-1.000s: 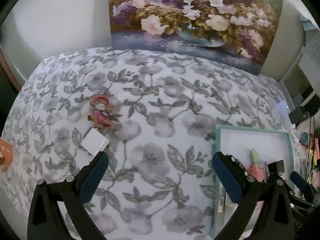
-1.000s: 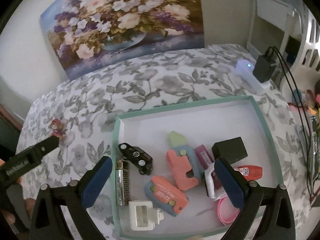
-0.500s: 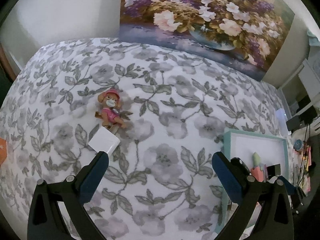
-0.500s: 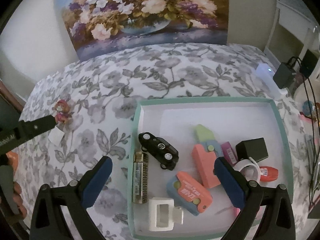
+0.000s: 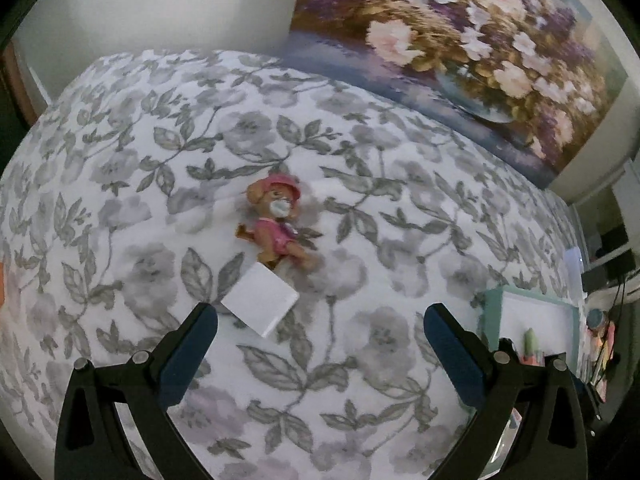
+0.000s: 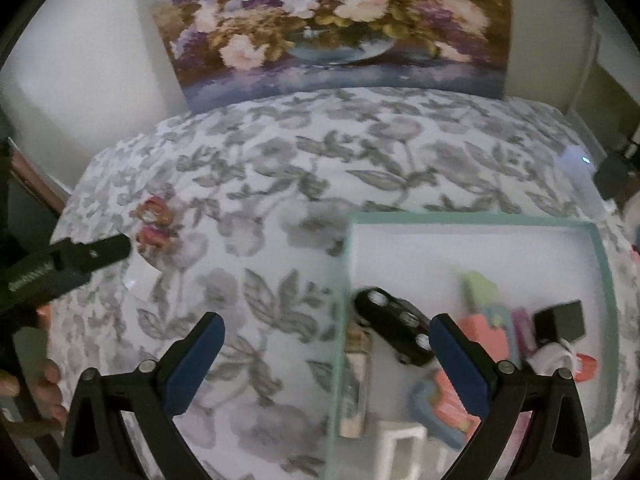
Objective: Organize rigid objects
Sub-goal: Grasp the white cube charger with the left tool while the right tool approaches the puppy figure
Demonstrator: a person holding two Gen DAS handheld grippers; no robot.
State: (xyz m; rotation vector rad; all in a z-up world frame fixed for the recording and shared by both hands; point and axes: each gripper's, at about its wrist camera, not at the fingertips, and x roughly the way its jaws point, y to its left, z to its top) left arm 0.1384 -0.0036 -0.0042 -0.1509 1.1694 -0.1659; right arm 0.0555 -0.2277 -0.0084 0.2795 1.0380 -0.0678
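The left gripper [image 5: 320,332] hangs over the flowered cloth [image 5: 360,160] with its jaws spread wide and nothing between them. Just beyond its left fingertip lies a small white block [image 5: 260,304], flat on the cloth. Touching the block's far corner is a toy dog [image 5: 276,224] in a pink hat and pink outfit, lying on its back. Off to the right, near the edge of this view, a corner of the green tray [image 5: 492,300] shows.

The right gripper [image 6: 326,336] is also wide open and empty, poised above the tray's left wall [image 6: 340,320]. Inside the tray, nearest that wall, sits a black toy car [image 6: 394,330], with a silver bar [image 6: 356,392] beside it and a white boxy item [image 6: 400,444] at the near edge. Further right are pink and green pieces [image 6: 480,312], blurred, and a black cube [image 6: 560,320]. At the far end of the cloth stands a flower painting [image 6: 328,20] against the wall.
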